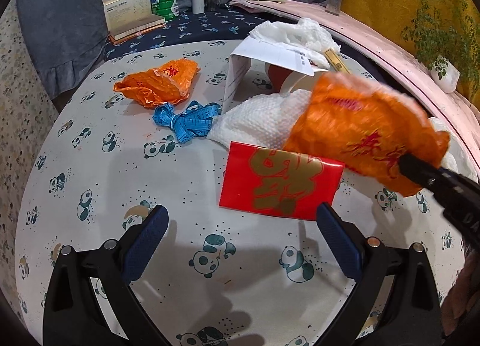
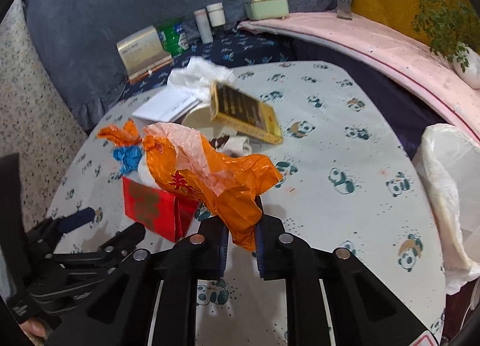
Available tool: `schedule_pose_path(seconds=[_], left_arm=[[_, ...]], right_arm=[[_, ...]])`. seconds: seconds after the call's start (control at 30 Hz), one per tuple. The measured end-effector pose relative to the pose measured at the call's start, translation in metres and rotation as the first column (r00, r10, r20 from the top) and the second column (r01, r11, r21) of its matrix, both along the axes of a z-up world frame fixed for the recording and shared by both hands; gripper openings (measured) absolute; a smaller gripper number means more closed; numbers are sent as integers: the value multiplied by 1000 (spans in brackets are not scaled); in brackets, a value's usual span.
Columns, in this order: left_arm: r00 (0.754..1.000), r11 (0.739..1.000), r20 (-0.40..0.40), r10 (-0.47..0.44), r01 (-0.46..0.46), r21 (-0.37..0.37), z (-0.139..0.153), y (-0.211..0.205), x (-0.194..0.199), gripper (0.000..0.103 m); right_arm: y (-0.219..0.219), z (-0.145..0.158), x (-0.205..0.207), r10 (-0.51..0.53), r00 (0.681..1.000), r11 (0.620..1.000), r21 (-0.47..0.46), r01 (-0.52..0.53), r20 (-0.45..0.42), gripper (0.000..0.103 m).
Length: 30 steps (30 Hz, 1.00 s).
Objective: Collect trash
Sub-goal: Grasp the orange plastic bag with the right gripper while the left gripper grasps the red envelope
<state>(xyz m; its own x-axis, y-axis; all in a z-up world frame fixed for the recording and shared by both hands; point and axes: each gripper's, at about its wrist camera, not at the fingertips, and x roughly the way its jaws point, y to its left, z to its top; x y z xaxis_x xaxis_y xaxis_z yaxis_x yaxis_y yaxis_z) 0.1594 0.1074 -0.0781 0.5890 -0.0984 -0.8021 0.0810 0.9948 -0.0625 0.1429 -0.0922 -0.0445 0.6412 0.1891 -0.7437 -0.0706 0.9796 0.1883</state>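
Note:
My right gripper (image 2: 240, 226) is shut on a crumpled orange plastic bag (image 2: 210, 178) and holds it above the panda-print table (image 2: 345, 220). In the left wrist view the same bag (image 1: 360, 130) hangs at the right from the right gripper (image 1: 420, 169). My left gripper (image 1: 243, 226) stands open low over the table, with nothing between its fingers. A red envelope with gold print (image 1: 279, 184) lies just ahead of it. Further off lie a second orange bag (image 1: 159, 85), a blue tape measure (image 1: 186, 121), a white paper towel (image 1: 261, 124) and crumpled tissue (image 1: 300, 34).
A folded white paper (image 1: 255, 58), a paper cup (image 1: 288, 79) and a yellow box (image 2: 243, 112) sit mid-table. A white bag-lined bin (image 2: 447, 181) stands off the table's right edge. Boxes, a green can (image 1: 165, 1) and bottles line the back; a pink ledge (image 1: 390, 46) curves along the right.

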Motion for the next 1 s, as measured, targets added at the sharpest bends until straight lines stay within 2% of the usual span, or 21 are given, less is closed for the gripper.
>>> schedule_pose_path(seconds=[0.27,0.53,0.77,0.93,1.0], left_arm=[[1000,1000,-3,5,-5,-25,-2,-11,7,95],[999,998,-7,-37,37,-43,-8,-31,22,96],[1000,1000,-17,-18,18,-19,-18,-34,34,95],[999,999,-11,-44,44,-1,-15,-38,31,73],[998,998,-4,-56,56,18,-12,-42,27,59]], right_arm=[[-34,27,-8,-98,993,994,45,95,67,14],[-46,29,-5,-124,990,990,71,119,67,14],[-51,23,-4,-137,989,988,80,133,54,14],[-56,21,-5,-153,987,985,84,149,49,14],[-58,21,-7,-160,986,984,87,156,48,14]])
